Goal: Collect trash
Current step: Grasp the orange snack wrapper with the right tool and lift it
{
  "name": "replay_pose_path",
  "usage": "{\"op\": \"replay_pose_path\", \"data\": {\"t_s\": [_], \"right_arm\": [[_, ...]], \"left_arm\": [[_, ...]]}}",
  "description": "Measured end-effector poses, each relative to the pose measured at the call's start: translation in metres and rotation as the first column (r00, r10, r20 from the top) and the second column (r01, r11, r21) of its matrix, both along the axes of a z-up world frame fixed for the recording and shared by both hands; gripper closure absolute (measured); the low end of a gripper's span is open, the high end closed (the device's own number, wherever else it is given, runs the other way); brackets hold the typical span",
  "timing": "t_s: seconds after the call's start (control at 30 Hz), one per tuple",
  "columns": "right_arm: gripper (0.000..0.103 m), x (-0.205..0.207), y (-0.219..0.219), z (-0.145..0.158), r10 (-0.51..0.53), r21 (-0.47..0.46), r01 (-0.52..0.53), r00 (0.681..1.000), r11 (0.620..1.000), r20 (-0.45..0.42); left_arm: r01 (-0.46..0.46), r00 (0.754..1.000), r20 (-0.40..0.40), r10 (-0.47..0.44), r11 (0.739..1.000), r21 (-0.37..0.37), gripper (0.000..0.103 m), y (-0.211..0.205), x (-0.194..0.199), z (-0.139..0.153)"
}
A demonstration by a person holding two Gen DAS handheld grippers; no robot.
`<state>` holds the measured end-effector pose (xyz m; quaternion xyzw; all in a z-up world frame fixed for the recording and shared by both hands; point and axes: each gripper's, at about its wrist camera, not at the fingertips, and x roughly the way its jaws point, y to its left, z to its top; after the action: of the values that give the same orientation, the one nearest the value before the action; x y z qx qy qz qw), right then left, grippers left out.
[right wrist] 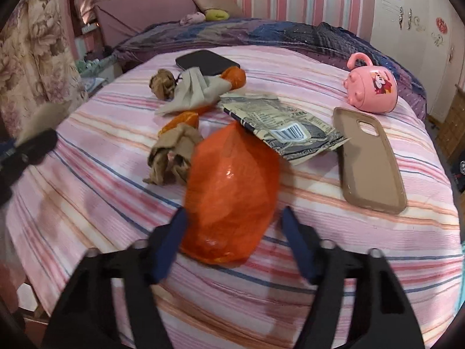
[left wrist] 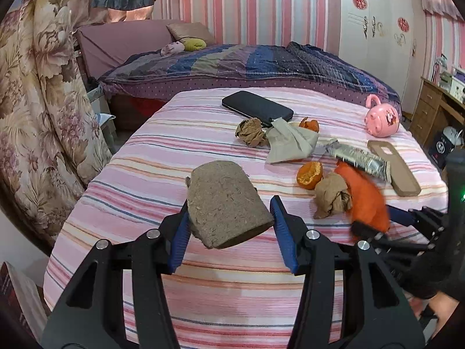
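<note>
While left tool (left wrist: 230, 202) pinches brown slab (left wrist: 222, 183) and right tool (right wrist: 234, 211) orange bag (right wrist: 232, 174), pink-striped cloth (left wrist: 139, 163) and walls (left wrist: 247, 14).

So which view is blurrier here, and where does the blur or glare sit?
Right wrist view: softer overall, right gripper fingers and orange bag smeared, small glare on the bag. Left wrist view: sharp on the brown slab; only the orange bag blurs. Both show fisheye bending.

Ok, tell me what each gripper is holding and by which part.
Left gripper clamps the brown fibrous block across its near end. Right gripper has the orange peel between its fingers at its near end; whether both pads press cannot be told.
</note>
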<state>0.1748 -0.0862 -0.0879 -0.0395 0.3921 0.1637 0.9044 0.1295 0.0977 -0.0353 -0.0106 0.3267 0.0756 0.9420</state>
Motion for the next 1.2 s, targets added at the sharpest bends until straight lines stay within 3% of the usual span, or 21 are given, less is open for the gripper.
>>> {"op": "replay_pose_path", "data": {"t_s": [0.1,0.23,0.53,0.73,1.2], "right_arm": [[0.085,0.0,-0.008,0.003,0.009,0.021,-0.009,1.0,1.0,0.011],[0.093,-0.004,-0.027,0.016,-0.011,0.043,0.009,0.999,0.999,0.052],[0.093,-0.022,-0.082,0.047,-0.049,0.033,0.044,0.989,0.998,0.142],[0.094,-0.032,-0.122,0.056,-0.081,-0.001,0.082,0.983,0.997,0.166],[0.098,-0.052,-0.207,0.066,-0.155,0.026,0.154,0.964,0.988,0.217]], "left_arm": [[0.014,1.0,0.014,-0.014,1.0,0.009,0.052,-0.005,0.001,0.003],[0.027,0.999,0.033,-0.027,1.0,0.0,0.052,-0.012,0.001,0.009],[0.069,0.995,0.08,-0.066,0.997,-0.031,0.052,-0.044,0.001,0.023],[0.107,0.99,0.093,-0.103,0.993,-0.043,0.052,-0.072,0.004,0.027],[0.17,0.982,0.097,-0.165,0.985,-0.042,0.052,-0.129,0.009,0.024]]}}
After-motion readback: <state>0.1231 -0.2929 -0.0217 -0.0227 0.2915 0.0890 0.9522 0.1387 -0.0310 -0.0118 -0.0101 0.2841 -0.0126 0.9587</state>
